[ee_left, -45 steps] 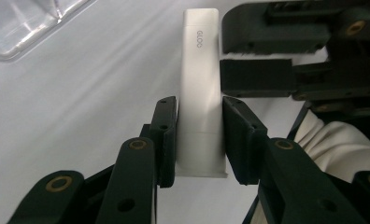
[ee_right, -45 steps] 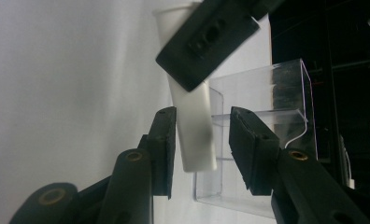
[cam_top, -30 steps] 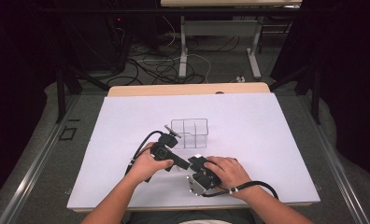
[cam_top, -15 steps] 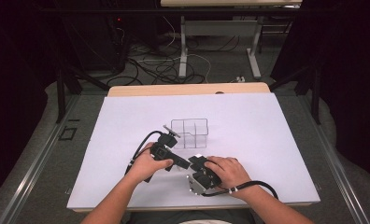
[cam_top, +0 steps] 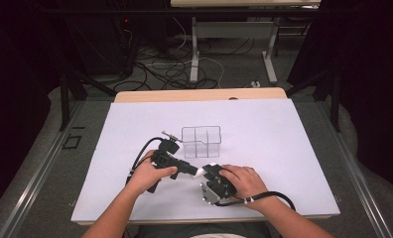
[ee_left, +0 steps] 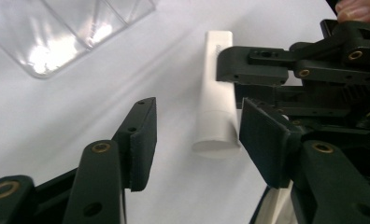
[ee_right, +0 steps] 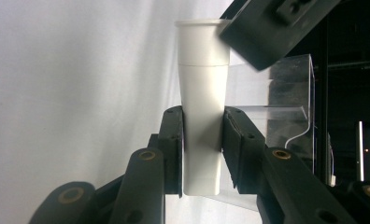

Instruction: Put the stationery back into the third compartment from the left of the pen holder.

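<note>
White tube (ee_right: pixel 202 93) stays clamped in right hand-held gripper (ee_right: pixel 202 149); left hand-held gripper (ee_left: pixel 197 140) remains open.

A small white tube (ee_right: pixel 202 112), capped at one end and flattened at the other, is being pinched across its body by the right gripper (ee_right: pixel 202 140), lying just beside a clear divided box (cam_top: pixel 201 141) on the white table.

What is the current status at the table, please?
Right tongs shut on white tube. Left tongs open at its cap end. Clear divided box beyond, nothing blocking.
</note>
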`<state>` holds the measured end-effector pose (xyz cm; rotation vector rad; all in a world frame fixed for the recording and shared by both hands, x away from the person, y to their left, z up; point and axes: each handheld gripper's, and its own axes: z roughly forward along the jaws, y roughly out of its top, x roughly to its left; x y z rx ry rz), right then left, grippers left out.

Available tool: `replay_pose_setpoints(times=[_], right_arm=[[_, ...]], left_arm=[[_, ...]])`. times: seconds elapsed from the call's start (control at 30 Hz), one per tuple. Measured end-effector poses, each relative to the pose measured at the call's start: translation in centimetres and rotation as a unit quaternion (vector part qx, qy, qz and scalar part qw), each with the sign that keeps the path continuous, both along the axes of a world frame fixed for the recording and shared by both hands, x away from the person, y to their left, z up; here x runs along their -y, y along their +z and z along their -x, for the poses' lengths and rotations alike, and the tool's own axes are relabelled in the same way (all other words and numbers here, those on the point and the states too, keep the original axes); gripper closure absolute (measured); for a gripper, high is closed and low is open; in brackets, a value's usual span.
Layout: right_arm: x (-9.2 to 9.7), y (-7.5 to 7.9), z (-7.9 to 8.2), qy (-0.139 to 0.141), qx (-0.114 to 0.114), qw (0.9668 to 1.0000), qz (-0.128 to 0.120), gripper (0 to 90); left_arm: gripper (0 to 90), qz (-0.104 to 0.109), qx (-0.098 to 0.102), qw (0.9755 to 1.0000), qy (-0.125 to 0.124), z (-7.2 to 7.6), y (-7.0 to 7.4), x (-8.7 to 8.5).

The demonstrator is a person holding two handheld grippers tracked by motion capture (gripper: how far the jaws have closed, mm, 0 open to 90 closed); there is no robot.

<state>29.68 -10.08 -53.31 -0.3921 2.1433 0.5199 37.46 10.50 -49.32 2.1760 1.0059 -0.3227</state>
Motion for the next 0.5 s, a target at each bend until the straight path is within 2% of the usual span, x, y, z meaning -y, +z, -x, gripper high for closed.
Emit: replay_pose_setpoints(times=[0.07,0.13,0.17,0.23,0.3,0.43,0.5], right_arm=[[0.0,0.0,0.0,-0.002,-0.003,1.0000,-0.006,70.2],[0.1,0.2,-0.1,-0.001,0.000,1.0000,-0.001,70.2],[0.1,0.5,0.1,-0.013,0.003,0.9998,0.016,70.2],[0.2,0.3,-0.1,-0.001,-0.009,0.9999,-0.005,70.2],[0.3,0.3,-0.3,0.002,-0.007,0.9999,-0.011,70.2],[0.4,0.5,-0.3,-0.006,-0.013,0.9995,-0.027,70.2],[0.5,0.8,-0.5,-0.016,-0.028,0.9982,-0.049,70.2]], left_arm=[[46.7,0.005,0.011,0.9998,0.013,0.0,0.2,-0.5],[45.5,0.003,0.027,0.9994,0.023,0.0,0.3,-1.0],[44.9,0.002,0.034,0.9991,0.025,0.0,0.3,-1.2],[42.3,-0.002,0.052,0.9980,0.035,0.0,0.3,-1.6],[39.7,-0.013,0.074,0.9963,0.042,0.0,0.3,-2.1],[35.6,-0.027,0.106,0.9921,0.062,0.1,0.1,-3.1],[34.0,-0.029,0.122,0.9895,0.073,0.2,-0.1,-3.5]])
